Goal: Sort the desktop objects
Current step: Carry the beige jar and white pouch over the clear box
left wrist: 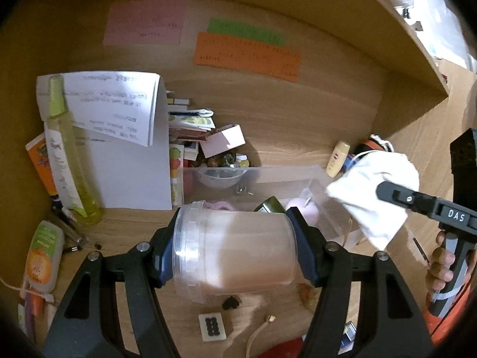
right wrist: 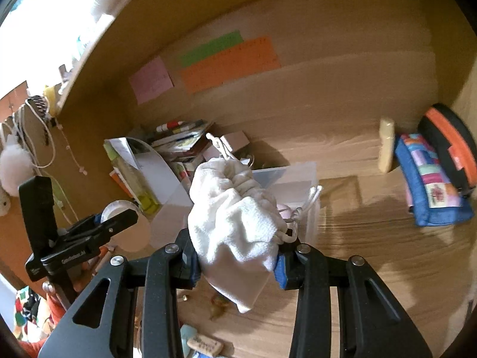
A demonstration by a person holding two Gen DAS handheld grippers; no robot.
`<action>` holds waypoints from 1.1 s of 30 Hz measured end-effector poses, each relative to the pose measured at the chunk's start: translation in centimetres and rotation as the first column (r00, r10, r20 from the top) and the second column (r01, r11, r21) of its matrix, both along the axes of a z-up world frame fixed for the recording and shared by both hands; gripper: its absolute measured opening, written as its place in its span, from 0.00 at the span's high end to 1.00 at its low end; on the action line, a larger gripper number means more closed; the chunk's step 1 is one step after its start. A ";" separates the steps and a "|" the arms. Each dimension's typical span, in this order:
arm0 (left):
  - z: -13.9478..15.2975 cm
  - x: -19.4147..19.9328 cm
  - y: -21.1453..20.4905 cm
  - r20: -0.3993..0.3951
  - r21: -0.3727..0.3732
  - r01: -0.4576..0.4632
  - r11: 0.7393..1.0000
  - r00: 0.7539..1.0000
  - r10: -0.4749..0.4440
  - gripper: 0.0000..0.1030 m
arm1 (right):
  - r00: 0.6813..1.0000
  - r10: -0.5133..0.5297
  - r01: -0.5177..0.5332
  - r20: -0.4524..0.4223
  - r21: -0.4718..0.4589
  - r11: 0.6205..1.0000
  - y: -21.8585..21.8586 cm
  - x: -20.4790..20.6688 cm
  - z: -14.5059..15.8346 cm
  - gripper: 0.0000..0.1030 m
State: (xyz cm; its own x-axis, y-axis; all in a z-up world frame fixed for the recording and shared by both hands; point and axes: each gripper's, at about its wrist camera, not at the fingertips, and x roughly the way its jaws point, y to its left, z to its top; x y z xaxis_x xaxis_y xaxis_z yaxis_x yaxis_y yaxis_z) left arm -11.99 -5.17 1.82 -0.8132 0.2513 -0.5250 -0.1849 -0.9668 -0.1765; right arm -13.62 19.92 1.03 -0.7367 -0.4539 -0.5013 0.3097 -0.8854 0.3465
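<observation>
My left gripper [left wrist: 234, 253] is shut on a clear plastic jar [left wrist: 235, 250], held sideways above the desk just in front of a clear plastic bin [left wrist: 268, 176]. My right gripper [right wrist: 237, 258] is shut on a white drawstring pouch [right wrist: 235, 217] and holds it over the right part of the same bin [right wrist: 295, 179]. The pouch also shows in the left wrist view [left wrist: 378, 191], with the right gripper at its right side. The jar's lid end shows at the left in the right wrist view [right wrist: 119, 211]. The bin holds a pink object [left wrist: 304, 208] and a dark green one [left wrist: 269, 204].
A yellow-green spray bottle [left wrist: 67, 155] and white papers [left wrist: 125, 149] stand at the left, with a pile of cards and beads [left wrist: 208, 146] behind the bin. A small yellow tube [left wrist: 338, 158], a blue patchwork pouch [right wrist: 429, 179] and an orange-black case [right wrist: 450, 146] lie at the right. Small items litter the near desk.
</observation>
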 end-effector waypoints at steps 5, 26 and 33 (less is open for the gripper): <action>-1.0 -2.0 0.5 0.030 -0.008 0.010 1.000 1.000 -0.010 0.36 | 0.999 -0.008 0.007 0.053 0.016 1.000 -1.6 -2.5 -1.2 0.67; -3.6 -5.2 1.3 0.122 -0.043 0.040 0.998 0.992 -0.034 0.37 | 0.998 -0.014 0.003 0.057 0.185 0.983 -6.3 -5.0 -4.1 0.61; -3.8 -5.1 1.7 0.116 -0.084 0.040 0.996 0.993 -0.030 0.36 | 1.000 -0.012 0.009 0.008 0.281 0.960 -7.7 -4.1 -4.3 0.55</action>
State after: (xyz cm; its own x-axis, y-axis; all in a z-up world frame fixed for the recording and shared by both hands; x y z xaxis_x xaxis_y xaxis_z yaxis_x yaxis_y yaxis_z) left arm -17.10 -3.49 -2.03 -0.7379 0.2281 -0.6352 -0.2022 -0.9726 -0.1144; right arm -17.74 12.19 -3.32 -0.7353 -0.2858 -0.6145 0.2977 -0.9508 0.0858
